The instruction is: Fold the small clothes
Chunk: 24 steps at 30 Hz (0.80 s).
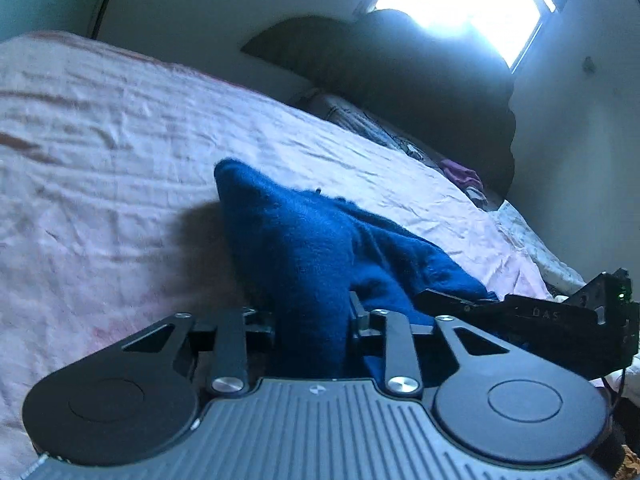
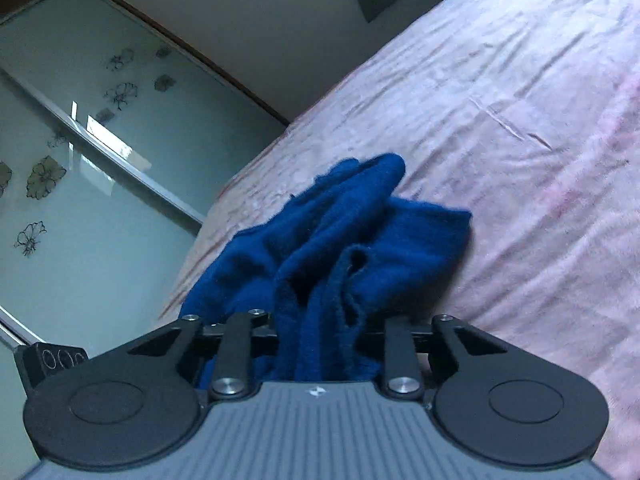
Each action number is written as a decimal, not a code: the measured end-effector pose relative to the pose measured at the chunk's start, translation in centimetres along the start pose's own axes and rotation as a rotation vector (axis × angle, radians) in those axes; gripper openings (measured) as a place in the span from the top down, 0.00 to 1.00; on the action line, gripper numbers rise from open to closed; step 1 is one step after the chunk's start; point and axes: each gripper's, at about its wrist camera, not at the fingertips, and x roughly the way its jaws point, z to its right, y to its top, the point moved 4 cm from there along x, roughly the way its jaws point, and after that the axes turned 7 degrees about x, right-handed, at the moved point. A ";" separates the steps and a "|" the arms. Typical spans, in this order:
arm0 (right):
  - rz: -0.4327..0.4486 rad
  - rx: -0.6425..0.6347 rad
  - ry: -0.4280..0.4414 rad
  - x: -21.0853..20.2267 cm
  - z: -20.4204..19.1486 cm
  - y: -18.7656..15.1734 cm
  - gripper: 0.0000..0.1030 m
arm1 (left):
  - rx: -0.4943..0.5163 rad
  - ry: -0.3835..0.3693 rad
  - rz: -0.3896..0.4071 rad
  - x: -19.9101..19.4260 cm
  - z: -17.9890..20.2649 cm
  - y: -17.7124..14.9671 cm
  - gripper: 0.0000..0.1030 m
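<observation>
A small dark blue knitted garment [image 1: 304, 240] hangs bunched between both grippers above a pink bedsheet [image 1: 100, 140]. My left gripper [image 1: 312, 320] is shut on one part of the garment, cloth filling the gap between its jaws. My right gripper [image 2: 318, 332] is shut on another part of the same blue garment [image 2: 360, 220], whose folds drape forward onto the pink sheet [image 2: 520, 120]. The right gripper's black body [image 1: 540, 320] shows at the right edge of the left wrist view, close beside the left one. The fingertips are hidden by cloth.
A dark headboard [image 1: 400, 80] and pillows stand at the far end of the bed under a bright window [image 1: 472, 4]. Purple clothing [image 1: 460, 172] lies by the pillows. A glass wardrobe door with flower prints [image 2: 80, 160] stands beyond the bed's edge.
</observation>
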 end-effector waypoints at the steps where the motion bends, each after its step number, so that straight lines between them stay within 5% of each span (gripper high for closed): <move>1: 0.011 -0.007 0.009 -0.1 -0.5 0.1 0.77 | 0.004 0.004 0.010 -0.4 0.1 0.2 0.73; 10: 0.067 -0.149 0.125 -0.2 -7.9 1.5 0.77 | 0.093 0.089 0.133 -6.3 -0.2 4.4 0.71; 13: 0.021 -0.132 0.097 1.8 -8.2 1.3 0.75 | 0.070 0.131 0.044 -6.4 -1.5 4.5 0.70; 17: -0.110 -0.090 -0.053 4.3 -6.2 -0.7 0.70 | 0.016 0.162 -0.130 -5.0 -3.2 1.4 0.61; 19: -0.133 -0.075 -0.060 4.0 -5.2 -1.4 0.41 | -0.012 0.152 -0.100 -5.9 -3.6 0.2 0.48; 21: -0.152 -0.040 -0.022 2.5 -4.2 -1.8 0.24 | -0.059 0.099 -0.091 -7.1 -3.8 -0.8 0.40; 24: -0.175 -0.048 0.041 0.0 -3.3 -2.6 0.24 | -0.127 0.033 -0.070 -8.5 -3.7 -2.0 0.30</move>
